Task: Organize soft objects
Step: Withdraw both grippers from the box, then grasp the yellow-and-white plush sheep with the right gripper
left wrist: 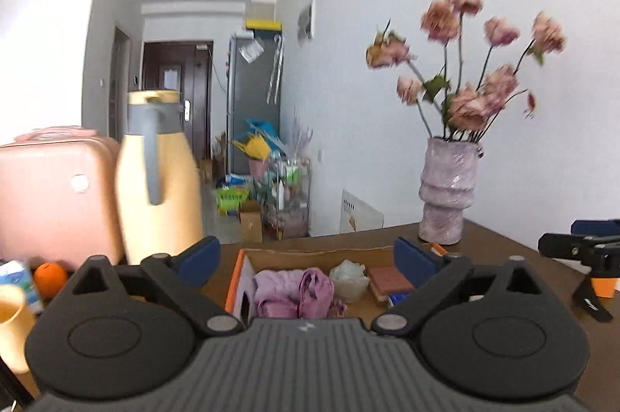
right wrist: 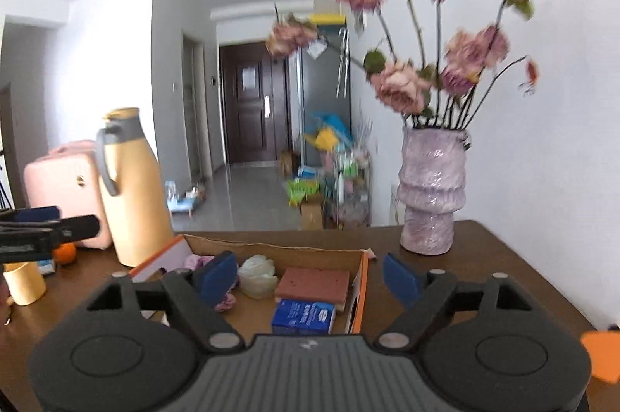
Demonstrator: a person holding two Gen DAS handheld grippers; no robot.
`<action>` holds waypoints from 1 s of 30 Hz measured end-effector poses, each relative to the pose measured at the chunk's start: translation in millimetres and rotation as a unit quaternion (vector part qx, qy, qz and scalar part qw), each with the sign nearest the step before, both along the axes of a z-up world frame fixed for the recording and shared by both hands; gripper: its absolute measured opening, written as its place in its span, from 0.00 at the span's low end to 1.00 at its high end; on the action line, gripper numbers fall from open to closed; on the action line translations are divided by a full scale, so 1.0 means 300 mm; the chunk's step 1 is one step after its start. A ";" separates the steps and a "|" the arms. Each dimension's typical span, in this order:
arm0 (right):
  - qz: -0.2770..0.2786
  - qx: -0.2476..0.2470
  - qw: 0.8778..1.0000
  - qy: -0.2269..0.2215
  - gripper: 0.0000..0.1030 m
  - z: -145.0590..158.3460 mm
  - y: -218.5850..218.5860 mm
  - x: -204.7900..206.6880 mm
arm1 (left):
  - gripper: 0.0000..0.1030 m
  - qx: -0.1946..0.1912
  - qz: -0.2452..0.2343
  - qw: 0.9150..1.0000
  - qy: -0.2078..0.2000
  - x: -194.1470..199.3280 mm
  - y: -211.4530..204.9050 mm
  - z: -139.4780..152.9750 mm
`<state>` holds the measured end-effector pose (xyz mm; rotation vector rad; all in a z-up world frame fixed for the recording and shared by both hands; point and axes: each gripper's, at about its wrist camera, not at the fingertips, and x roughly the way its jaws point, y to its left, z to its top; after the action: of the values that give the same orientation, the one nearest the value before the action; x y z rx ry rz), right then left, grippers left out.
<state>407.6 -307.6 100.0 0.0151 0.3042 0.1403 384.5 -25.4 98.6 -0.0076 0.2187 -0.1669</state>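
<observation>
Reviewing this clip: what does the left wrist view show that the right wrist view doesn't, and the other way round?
Only the left wrist view shows the purple cloth plainly, bunched at the box's left end; in the right wrist view it is mostly hidden behind a finger.

Only the right wrist view shows the blue packet in full, in front of the reddish sponge.

Both show the cardboard box, the pale bath pouf, the yellow jug, the vase of flowers, and an open, empty left gripper and right gripper.

A dark wooden counter (right wrist: 484, 280) is carrying an open cardboard box (right wrist: 358, 290), a lilac vase (right wrist: 428, 191), a yellow thermos jug (right wrist: 133, 195), an orange (left wrist: 49, 278) and a yellow cup (right wrist: 25, 282).
</observation>
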 end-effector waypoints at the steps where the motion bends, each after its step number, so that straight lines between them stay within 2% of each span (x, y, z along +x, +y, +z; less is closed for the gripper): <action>1: -0.002 0.002 1.000 -0.010 0.81 -0.014 0.005 -0.049 | 0.96 -0.003 0.002 1.000 -0.006 -0.047 0.005 -0.006; 3: -0.004 0.006 1.000 -0.021 0.81 -0.033 0.016 -0.137 | 1.00 -0.010 0.005 1.000 -0.019 -0.152 0.026 -0.024; 8: -0.008 0.006 0.999 -0.045 0.83 -0.082 0.059 -0.371 | 1.00 -0.009 0.012 0.999 -0.029 -0.385 0.064 -0.087; 10: -0.006 0.006 0.999 -0.052 0.89 -0.109 0.079 -0.466 | 1.00 -0.007 0.014 0.999 -0.028 -0.473 0.076 -0.123; 15: 0.015 0.018 0.998 -0.054 0.90 -0.206 0.126 -0.722 | 1.00 -0.029 0.012 0.999 0.004 -0.680 0.119 -0.228; 18: 0.023 0.014 0.999 -0.037 0.90 -0.297 0.157 -0.846 | 1.00 -0.019 0.000 0.999 0.030 -0.773 0.122 -0.298; 23: 0.033 0.020 0.999 0.000 0.90 -0.416 0.173 -0.962 | 1.00 -0.020 -0.002 0.999 0.040 -0.838 0.127 -0.340; 30: 0.029 0.041 0.999 -0.003 0.90 -0.430 0.157 -0.988 | 1.00 -0.023 0.002 0.998 0.053 -0.828 0.119 -0.351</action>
<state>111.1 -260.6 -28.9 0.0872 0.2919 0.2098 136.0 10.2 -6.9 -0.0617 0.3205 -0.1682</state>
